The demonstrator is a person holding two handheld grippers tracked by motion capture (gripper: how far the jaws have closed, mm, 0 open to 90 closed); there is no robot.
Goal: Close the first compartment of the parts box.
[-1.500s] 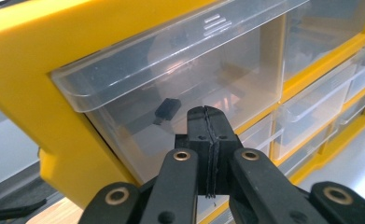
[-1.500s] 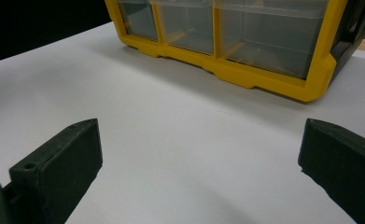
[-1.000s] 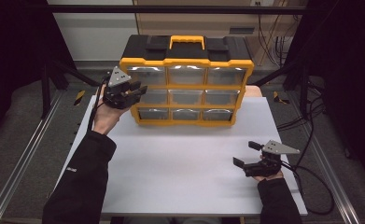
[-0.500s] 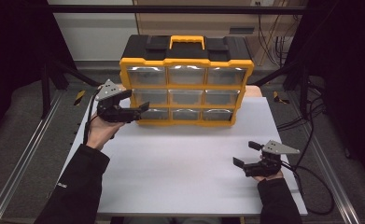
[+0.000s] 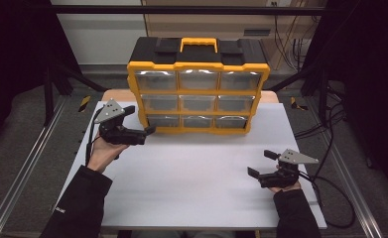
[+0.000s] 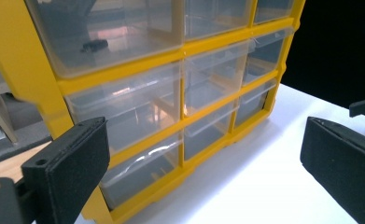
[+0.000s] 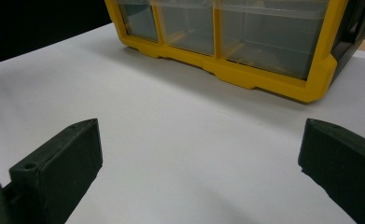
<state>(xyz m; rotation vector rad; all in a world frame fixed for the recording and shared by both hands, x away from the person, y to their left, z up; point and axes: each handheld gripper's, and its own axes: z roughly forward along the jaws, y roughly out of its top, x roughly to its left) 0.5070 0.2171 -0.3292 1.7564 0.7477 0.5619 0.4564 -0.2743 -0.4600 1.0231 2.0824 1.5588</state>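
Observation:
A yellow and black organizer [image 5: 199, 84] with clear drawers, all pushed in, stands at the back of the white table [image 5: 191, 193]. My left gripper [image 5: 141, 121] hovers at its lower left corner, level with the bottom row. Its jaws have just been opening and stand wide with nothing between them. In the left gripper view the organizer [image 6: 171, 93] is close ahead of the left gripper [image 6: 203, 158], and a small dark item [image 6: 94, 45] lies in an upper drawer. My right gripper [image 5: 262, 163] rests open at the front right. In the right gripper view the right gripper [image 7: 201, 163] faces bare table and the organizer [image 7: 245, 42].
Cables [image 5: 330, 188] trail off the table's right edge. Metal rails [image 5: 28, 168] run along both sides of the table, and a black frame surrounds it. A wooden strip [image 5: 117, 94] shows behind the table beside the organizer.
My left gripper has drawn back from the organizer's left drawers, down and to the left, and its jaws have opened wide. The right gripper has stayed put.

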